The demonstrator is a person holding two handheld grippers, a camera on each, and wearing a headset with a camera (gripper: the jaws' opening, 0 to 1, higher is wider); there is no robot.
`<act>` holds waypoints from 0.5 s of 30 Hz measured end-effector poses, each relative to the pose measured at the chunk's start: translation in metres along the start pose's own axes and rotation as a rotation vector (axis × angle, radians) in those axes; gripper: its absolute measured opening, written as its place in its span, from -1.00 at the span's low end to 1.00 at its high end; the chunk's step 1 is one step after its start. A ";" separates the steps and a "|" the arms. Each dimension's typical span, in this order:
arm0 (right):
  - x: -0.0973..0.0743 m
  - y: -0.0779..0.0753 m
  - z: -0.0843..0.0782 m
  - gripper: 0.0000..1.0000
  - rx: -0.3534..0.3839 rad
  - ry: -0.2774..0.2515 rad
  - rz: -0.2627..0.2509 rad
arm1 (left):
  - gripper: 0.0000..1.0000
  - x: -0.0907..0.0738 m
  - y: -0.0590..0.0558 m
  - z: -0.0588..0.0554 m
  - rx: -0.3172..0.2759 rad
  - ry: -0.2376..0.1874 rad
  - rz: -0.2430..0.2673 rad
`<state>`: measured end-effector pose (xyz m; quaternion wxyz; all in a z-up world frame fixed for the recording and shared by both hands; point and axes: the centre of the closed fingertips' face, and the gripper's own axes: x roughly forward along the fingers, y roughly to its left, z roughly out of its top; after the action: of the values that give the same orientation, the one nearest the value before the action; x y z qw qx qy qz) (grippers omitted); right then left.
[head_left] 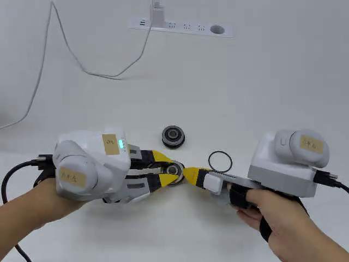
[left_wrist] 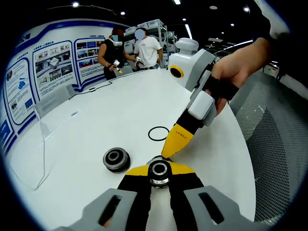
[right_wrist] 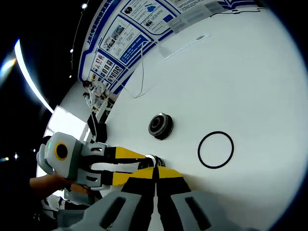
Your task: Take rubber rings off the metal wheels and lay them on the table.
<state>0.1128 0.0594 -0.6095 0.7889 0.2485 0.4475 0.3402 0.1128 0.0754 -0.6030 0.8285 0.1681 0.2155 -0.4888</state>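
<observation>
A small metal wheel (head_left: 175, 171) is held just above the table between the yellow-black jaws of my left gripper (head_left: 169, 170), which is shut on it; the left gripper view shows the same wheel (left_wrist: 160, 172) face on. My right gripper (head_left: 189, 173) comes in from the right, shut, its yellow tips together and touching the wheel's rim (right_wrist: 152, 160). Whether rubber is pinched between them I cannot tell. A second wheel (head_left: 173, 136) with a dark band lies flat on the table behind. One loose black rubber ring (head_left: 220, 161) lies to the right of the held wheel.
The white table (head_left: 262, 98) stretches wide around the work. A white power strip (head_left: 182, 25) and a grey cable (head_left: 60, 38) lie at the far edge. People stand far off beyond the table's end (left_wrist: 130, 45).
</observation>
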 end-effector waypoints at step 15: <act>-0.001 -0.001 0.000 -0.99 0.102 0.011 -0.016 | -0.74 0.000 0.001 0.000 -0.005 0.006 0.008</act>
<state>0.1127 0.0582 -0.6093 0.7753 0.2830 0.4707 0.3119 0.1133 0.0756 -0.6032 0.8301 0.1684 0.2186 -0.4845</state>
